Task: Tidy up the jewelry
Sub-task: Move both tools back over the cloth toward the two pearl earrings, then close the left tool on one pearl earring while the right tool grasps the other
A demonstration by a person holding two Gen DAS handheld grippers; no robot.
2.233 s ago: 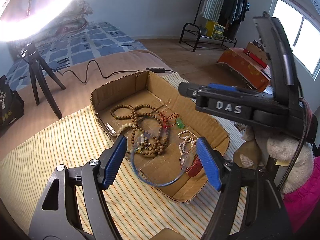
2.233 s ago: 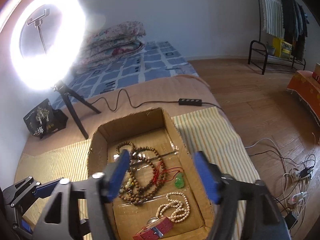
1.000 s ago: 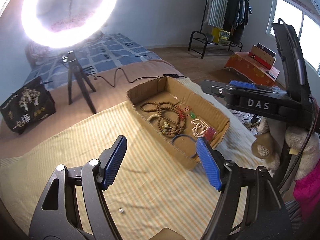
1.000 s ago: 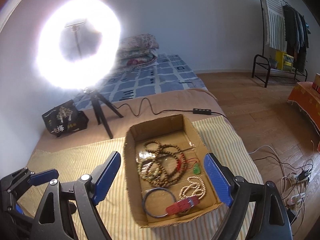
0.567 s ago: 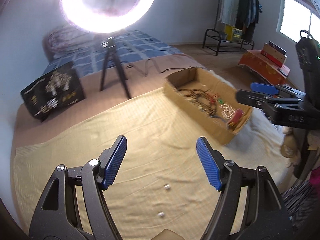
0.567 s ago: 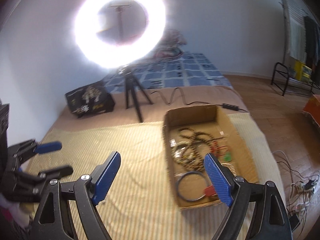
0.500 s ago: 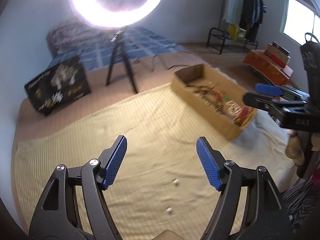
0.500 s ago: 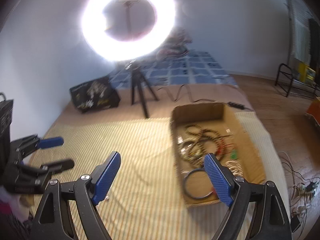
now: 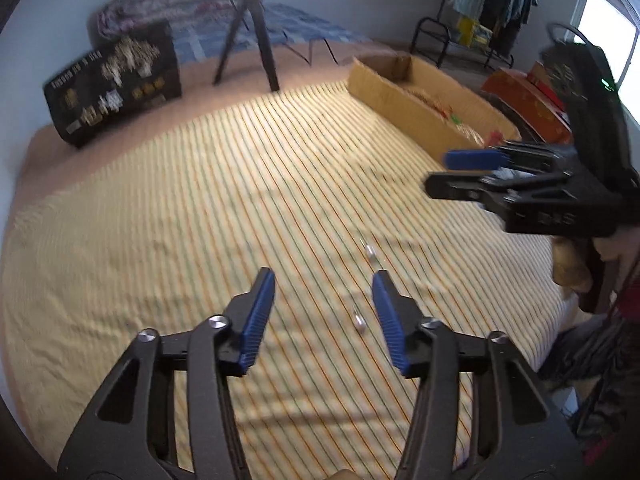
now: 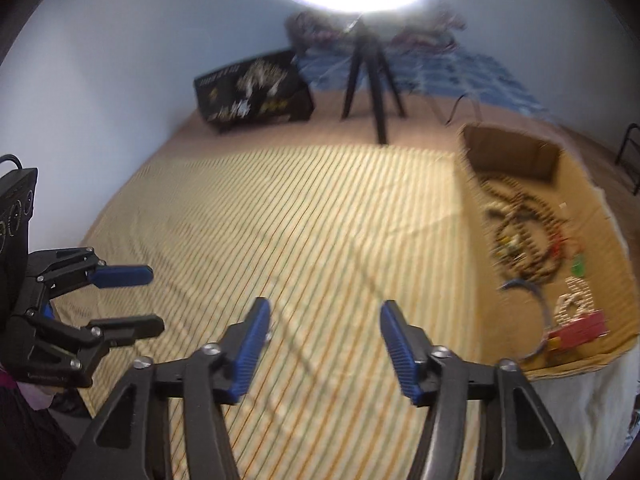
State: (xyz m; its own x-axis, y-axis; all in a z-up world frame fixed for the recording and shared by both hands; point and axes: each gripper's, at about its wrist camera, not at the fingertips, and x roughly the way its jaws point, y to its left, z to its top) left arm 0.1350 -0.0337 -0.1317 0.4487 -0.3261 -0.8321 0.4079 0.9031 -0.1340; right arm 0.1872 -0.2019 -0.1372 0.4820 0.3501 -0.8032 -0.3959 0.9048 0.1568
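Note:
A shallow cardboard box (image 10: 512, 152) sits on the striped cloth at the right and holds brown bead necklaces (image 10: 524, 236), a blue bangle (image 10: 536, 300), a white bead string (image 10: 576, 300), a green pendant and a red item (image 10: 580, 332). It also shows far right in the left wrist view (image 9: 400, 96). Two small silver pieces (image 9: 370, 252) (image 9: 360, 324) lie on the cloth just ahead of my open, empty left gripper (image 9: 324, 312). My right gripper (image 10: 324, 336) is open and empty over bare cloth, left of the box.
A yellow striped cloth (image 9: 200, 200) covers the bed. A ring light on a black tripod (image 10: 372, 76) and a black printed bag (image 10: 256, 92) stand at the far edge. A clothes rack (image 9: 480, 20) and orange box stand beyond on the right.
Both grippers have swung left away from the box and dropped lower over the cloth. The two small silver pieces now lie close in front of my left gripper.

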